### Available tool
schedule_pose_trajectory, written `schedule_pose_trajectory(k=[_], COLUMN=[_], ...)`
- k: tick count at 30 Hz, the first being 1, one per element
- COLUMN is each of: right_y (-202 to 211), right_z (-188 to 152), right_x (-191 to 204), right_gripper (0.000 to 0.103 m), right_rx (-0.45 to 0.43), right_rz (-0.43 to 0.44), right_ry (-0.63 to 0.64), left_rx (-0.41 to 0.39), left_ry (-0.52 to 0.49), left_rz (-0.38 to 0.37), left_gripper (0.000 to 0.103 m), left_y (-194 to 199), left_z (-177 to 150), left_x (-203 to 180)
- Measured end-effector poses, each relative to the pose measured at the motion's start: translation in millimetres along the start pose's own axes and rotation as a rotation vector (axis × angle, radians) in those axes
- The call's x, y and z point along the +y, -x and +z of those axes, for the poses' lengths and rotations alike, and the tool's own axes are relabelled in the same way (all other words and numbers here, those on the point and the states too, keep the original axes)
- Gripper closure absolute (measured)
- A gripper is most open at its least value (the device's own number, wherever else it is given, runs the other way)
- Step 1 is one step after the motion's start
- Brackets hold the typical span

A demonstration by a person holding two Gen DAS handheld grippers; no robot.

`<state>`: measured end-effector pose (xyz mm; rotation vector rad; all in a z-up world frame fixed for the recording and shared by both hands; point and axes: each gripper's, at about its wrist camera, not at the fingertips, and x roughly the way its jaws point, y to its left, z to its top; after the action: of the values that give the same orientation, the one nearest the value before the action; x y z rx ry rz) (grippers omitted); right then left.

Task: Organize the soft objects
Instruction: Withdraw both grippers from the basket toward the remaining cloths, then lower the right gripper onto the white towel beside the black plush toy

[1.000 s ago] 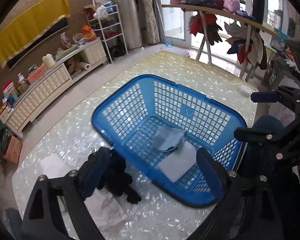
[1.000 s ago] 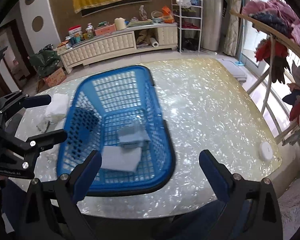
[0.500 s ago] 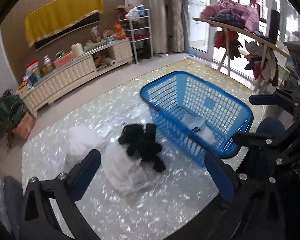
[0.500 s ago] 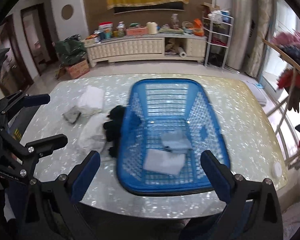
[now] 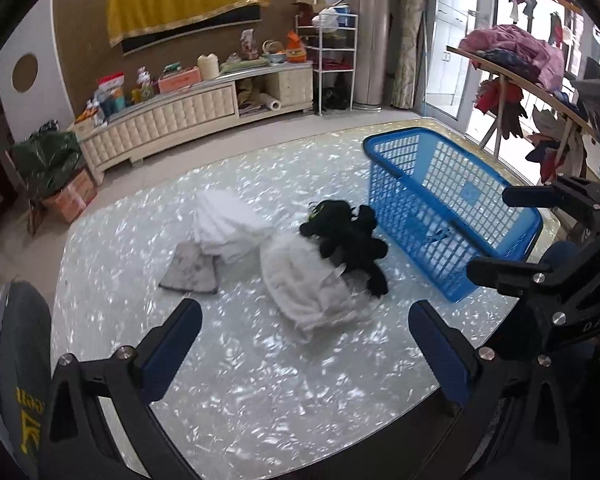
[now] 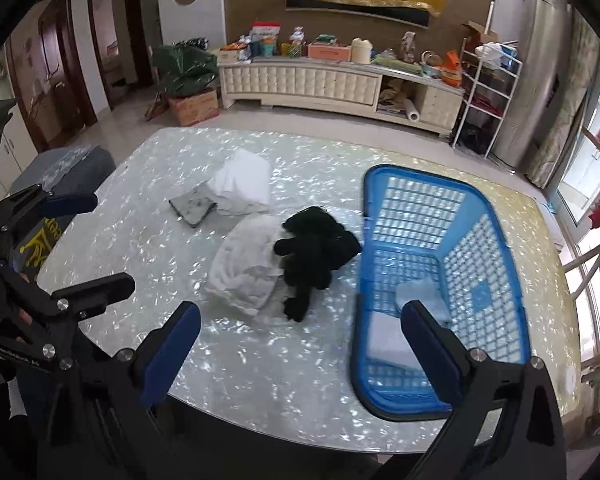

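A blue plastic basket [image 5: 452,196] [image 6: 496,240] stands on the right of the pearly table and holds folded pale blue cloths [image 6: 416,300]. Left of it a black plush toy [image 5: 348,236] [image 6: 316,252] lies partly on a white fluffy cloth [image 5: 300,284] [image 6: 244,268]. Farther left lie a folded white towel [image 5: 228,224] [image 6: 244,184] and a small grey cloth [image 5: 190,268] [image 6: 192,206]. My left gripper [image 5: 306,344] is open and empty above the table's near edge, short of the white cloth. My right gripper [image 6: 300,340] is open and empty, near the basket's front left corner.
The table's near edge [image 6: 260,412] runs just under both grippers. A small white round object [image 6: 571,378] sits at the table's right edge. A chair back [image 5: 12,360] stands at the left. A laden clothes rack [image 5: 520,64] stands right of the table.
Both grippers have swung left and pulled back from the basket. The black toy and white cloths now sit centred in both views, with the basket shifted to the right. Both stay open.
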<state>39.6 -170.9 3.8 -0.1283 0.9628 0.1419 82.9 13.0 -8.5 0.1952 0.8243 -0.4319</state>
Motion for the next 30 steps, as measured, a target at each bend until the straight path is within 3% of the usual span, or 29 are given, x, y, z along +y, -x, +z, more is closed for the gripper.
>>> schedule_pose_trajectory(k=[14, 18, 30], right_y=[-67, -91, -148], right_z=[24, 24, 25], right_x=[48, 56, 70], right_gripper=[0.003, 0.01, 0.01], right_rx=[0.112, 0.159, 0.27], right_rz=[0.089, 0.095, 0.087], right_ry=[0.02, 0.03, 0.005], left_rx=[0.072, 0.1, 0.148], left_ry=[0.136, 0.152, 0.231], left_rz=[-0.001, 0.006, -0.01], left_gripper=[0.0, 0.0, 0.0], left_y=[-30, -40, -67], left_z=[-40, -45, -57], left_x=[78, 89, 115])
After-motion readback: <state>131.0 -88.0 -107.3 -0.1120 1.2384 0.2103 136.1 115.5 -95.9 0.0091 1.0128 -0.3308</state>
